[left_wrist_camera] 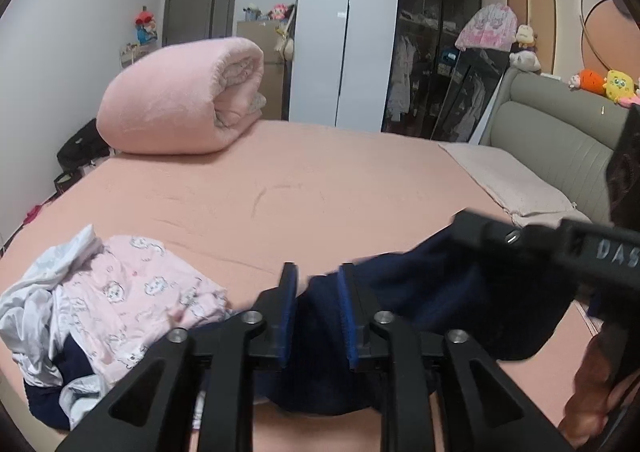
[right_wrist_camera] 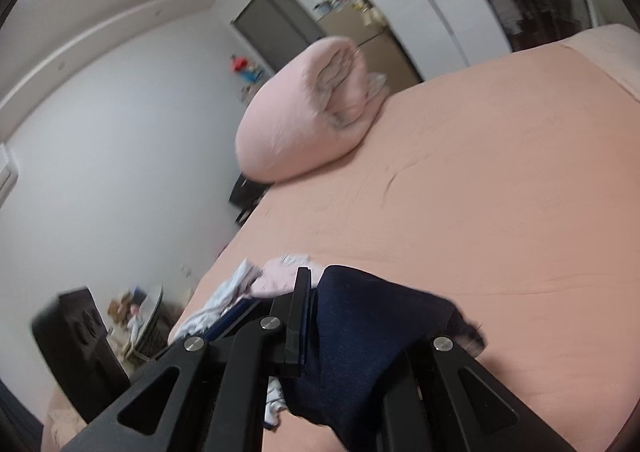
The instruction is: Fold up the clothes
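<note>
A dark navy garment (left_wrist_camera: 420,292) hangs lifted above the pink bed sheet (left_wrist_camera: 320,192), stretched between both grippers. My left gripper (left_wrist_camera: 318,312) has its blue pads apart, and a fold of the navy cloth lies loosely between them without being pinched. My right gripper (left_wrist_camera: 480,228) reaches in from the right and clamps the garment's far edge. In the right wrist view that gripper (right_wrist_camera: 316,316) is shut on the navy garment (right_wrist_camera: 360,332), which drapes over and hides one finger. A pile of clothes lies to the left, with a pink printed top (left_wrist_camera: 132,292) and white pieces (left_wrist_camera: 32,300).
A rolled pink duvet (left_wrist_camera: 180,100) sits at the bed's far left corner. A grey padded headboard (left_wrist_camera: 560,148) and a pale pillow (left_wrist_camera: 504,180) line the right side. Wardrobes (left_wrist_camera: 344,32) stand behind. A hand (left_wrist_camera: 592,392) shows at the lower right. A basket (right_wrist_camera: 148,328) stands on the floor.
</note>
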`<state>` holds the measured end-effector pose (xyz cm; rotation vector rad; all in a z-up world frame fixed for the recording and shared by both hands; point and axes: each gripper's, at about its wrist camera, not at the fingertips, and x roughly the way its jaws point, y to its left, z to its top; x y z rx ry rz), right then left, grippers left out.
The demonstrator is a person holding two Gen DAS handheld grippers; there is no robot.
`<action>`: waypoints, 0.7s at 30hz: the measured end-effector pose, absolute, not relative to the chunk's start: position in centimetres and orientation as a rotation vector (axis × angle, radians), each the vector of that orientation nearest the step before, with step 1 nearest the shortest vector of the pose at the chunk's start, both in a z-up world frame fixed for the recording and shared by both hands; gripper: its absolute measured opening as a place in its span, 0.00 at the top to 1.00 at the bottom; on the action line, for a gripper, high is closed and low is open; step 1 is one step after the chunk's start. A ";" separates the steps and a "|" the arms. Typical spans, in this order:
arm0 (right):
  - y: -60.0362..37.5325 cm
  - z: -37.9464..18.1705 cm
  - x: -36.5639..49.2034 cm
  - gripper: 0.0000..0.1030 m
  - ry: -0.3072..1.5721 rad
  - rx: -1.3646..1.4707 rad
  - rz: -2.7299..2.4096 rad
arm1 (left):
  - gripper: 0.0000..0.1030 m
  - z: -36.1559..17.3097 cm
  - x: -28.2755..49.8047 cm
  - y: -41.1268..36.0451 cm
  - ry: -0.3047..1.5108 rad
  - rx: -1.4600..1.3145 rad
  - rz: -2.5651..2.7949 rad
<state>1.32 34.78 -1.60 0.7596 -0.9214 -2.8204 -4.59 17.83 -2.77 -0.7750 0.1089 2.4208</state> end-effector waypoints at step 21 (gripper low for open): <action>41.4 -1.4 5.2 0.94 -1.082 0.787 -2.901 | 0.11 -8.9 -0.5 25.1 0.325 -0.879 2.203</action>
